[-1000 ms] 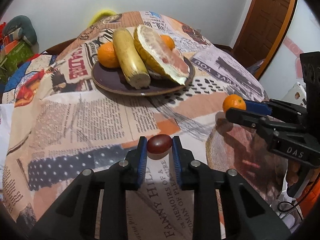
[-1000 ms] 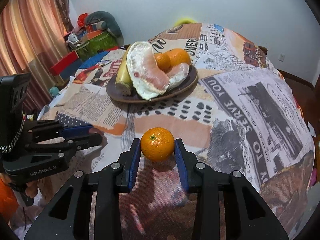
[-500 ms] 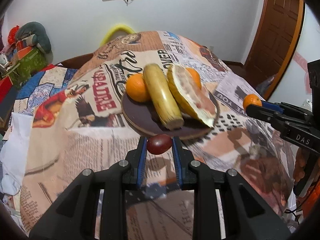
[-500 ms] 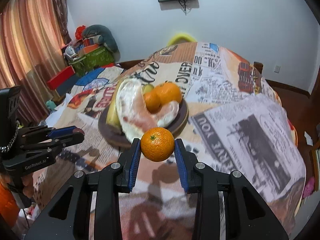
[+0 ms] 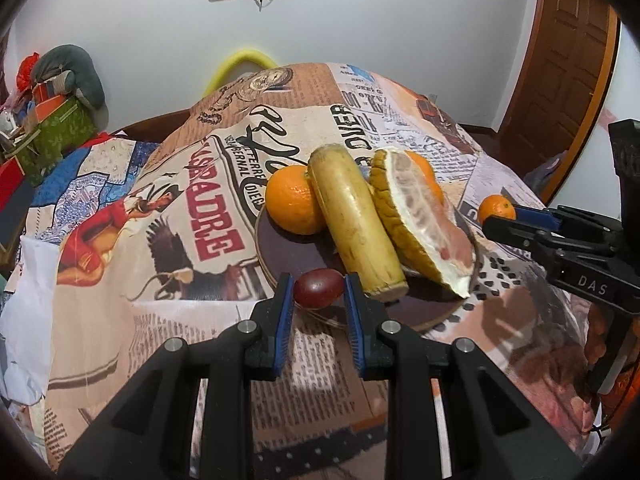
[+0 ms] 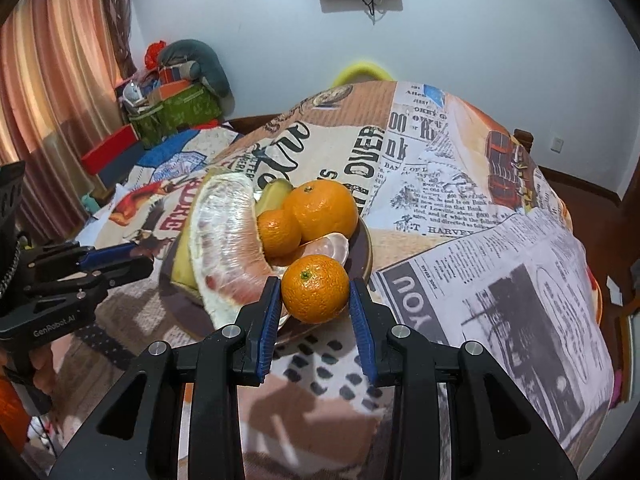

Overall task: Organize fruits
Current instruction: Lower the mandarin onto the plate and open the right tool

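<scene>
Both grippers advanced from open desk to plate [image 5: 280,252]. Left gripper [image 5: 319,294]: fingers clamped on dark red fruit [image 5: 319,287], over near rim. Right gripper [image 6: 315,300]: fingers clamped on tangerine [image 6: 315,288], over rim beside pomelo [image 6: 228,240]. Release likely next.

The left gripper [image 5: 319,300] points downward, its blue pads [image 5: 285,320] clamped on a small dark red fruit [image 5: 319,287]. The right gripper [image 6: 315,312], alongside at a similar tilt, pinches a mandarin [image 6: 315,288] between its fingers [image 6: 362,320].
</scene>
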{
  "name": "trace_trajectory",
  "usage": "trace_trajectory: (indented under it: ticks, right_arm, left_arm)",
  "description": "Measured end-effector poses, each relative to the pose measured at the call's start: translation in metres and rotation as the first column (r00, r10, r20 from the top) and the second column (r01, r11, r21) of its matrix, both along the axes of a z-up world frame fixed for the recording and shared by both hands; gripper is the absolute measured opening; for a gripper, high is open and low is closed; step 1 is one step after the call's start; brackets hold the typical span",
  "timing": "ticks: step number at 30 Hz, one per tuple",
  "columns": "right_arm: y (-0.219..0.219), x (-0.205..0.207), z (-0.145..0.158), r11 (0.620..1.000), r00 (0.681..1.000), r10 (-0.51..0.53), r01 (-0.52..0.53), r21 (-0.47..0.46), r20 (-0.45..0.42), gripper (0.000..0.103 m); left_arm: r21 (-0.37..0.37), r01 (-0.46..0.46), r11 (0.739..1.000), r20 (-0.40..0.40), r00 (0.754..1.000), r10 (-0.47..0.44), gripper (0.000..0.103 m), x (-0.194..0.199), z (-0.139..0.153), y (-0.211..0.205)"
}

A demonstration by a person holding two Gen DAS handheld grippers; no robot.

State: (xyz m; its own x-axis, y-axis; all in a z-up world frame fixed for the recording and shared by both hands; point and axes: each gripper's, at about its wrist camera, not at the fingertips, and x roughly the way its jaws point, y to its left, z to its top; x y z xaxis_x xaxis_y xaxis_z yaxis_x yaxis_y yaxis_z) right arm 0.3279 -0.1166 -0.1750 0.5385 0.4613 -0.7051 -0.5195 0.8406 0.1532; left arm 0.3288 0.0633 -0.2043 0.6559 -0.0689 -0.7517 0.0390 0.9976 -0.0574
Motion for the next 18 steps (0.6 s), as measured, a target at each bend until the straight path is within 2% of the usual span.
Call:
trace_trajectory:
  ticks: [5, 12, 18]
  right_arm:
    - [0.002, 0.011, -0.01, 1.0, 1.0, 0.003, -0.003, -0.013, -0.029, 0.032]
    - [-0.002, 0.017, -0.015, 1.0, 0.997, 0.007, -0.005, 0.025, -0.079, 0.032]
    - [-0.003, 0.018, -0.015, 1.0, 0.997, 0.005, -0.003, 0.023, -0.08, 0.038]
  left_arm:
    - [-0.009, -0.004, 1.0, -0.019, 1.0, 0.004, 0.025, 0.011, -0.008, 0.002]
    - [-0.012, -0.013, 1.0, -0.032, 0.999, 0.013, 0.025, 0.017, -0.016, 0.002]
    - [-0.014, -0.017, 1.0, -0.043, 0.999, 0.016, 0.025, 0.019, -0.018, 0.002]
